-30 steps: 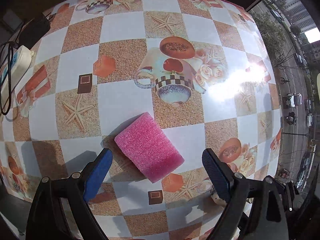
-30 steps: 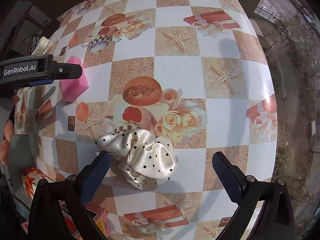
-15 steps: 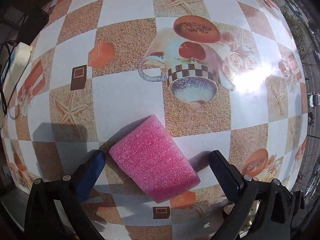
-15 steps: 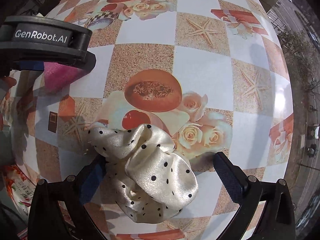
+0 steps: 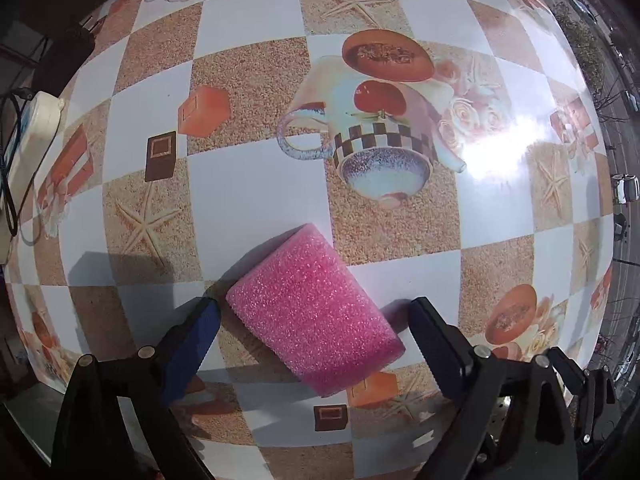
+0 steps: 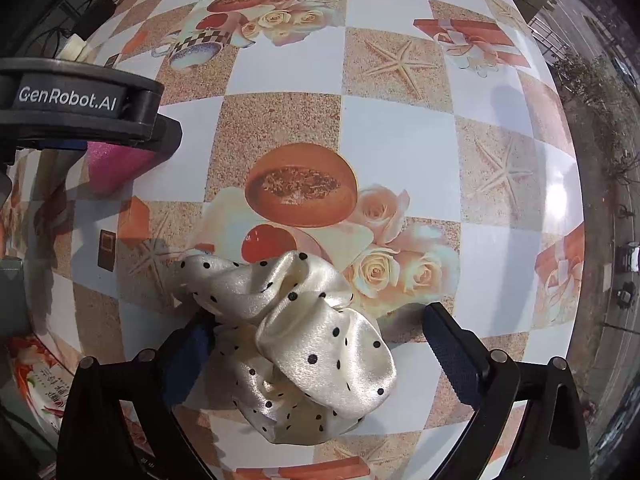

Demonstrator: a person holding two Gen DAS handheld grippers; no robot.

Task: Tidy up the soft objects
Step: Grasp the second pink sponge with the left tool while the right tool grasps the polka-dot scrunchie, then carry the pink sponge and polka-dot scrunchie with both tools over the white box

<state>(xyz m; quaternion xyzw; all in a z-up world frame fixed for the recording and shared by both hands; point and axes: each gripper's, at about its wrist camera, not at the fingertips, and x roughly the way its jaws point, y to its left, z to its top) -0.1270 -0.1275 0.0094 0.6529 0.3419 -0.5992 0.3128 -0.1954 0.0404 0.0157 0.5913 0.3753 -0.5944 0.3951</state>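
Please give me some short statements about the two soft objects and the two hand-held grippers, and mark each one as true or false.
1. The pink sponge lies between the fingers of the left hand-held gripper. True; the jaws have just been closing, with gaps to the sponge on both sides.
2. The sponge is lifted off the table. False; it rests on the patterned tablecloth.
3. The right hand-held gripper straddles a cream scrunchie with black dots. True; its jaws have just been closing too.
4. The scrunchie lies on top of the sponge. False; they lie apart on the table.
5. The right hand-held gripper is fully shut. False; its fingers stand wide apart.
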